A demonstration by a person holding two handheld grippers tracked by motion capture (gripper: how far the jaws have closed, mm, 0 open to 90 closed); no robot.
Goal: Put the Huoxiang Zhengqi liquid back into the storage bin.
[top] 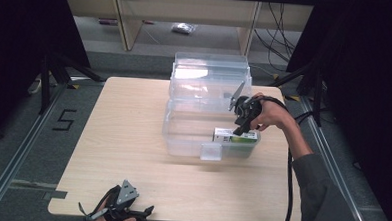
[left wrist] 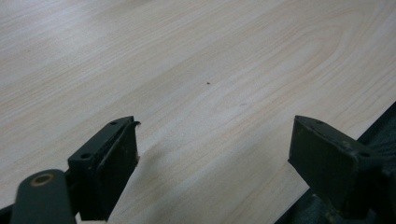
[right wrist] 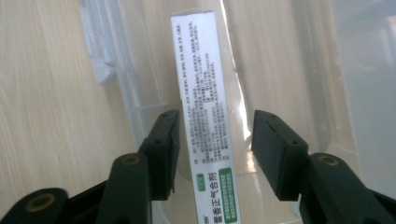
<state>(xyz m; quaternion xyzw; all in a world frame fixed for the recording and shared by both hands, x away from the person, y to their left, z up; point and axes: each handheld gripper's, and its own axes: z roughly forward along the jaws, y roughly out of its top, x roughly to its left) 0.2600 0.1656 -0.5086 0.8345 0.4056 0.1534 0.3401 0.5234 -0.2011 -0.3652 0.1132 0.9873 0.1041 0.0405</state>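
Observation:
A long white and green carton with printed text lies inside a clear plastic storage box, near its front right wall. My right gripper reaches down into the box from the right. In the right gripper view the carton runs lengthwise between the jaws of my right gripper, which is open, with a gap on each side. My left gripper rests at the table's front edge, held by a hand. Its jaws stand wide open over bare wood with nothing between them.
The box's clear lid stands tilted back behind it. A latch tab hangs at the box's front wall. The light wooden table spreads left of the box. Black tripod legs flank the table.

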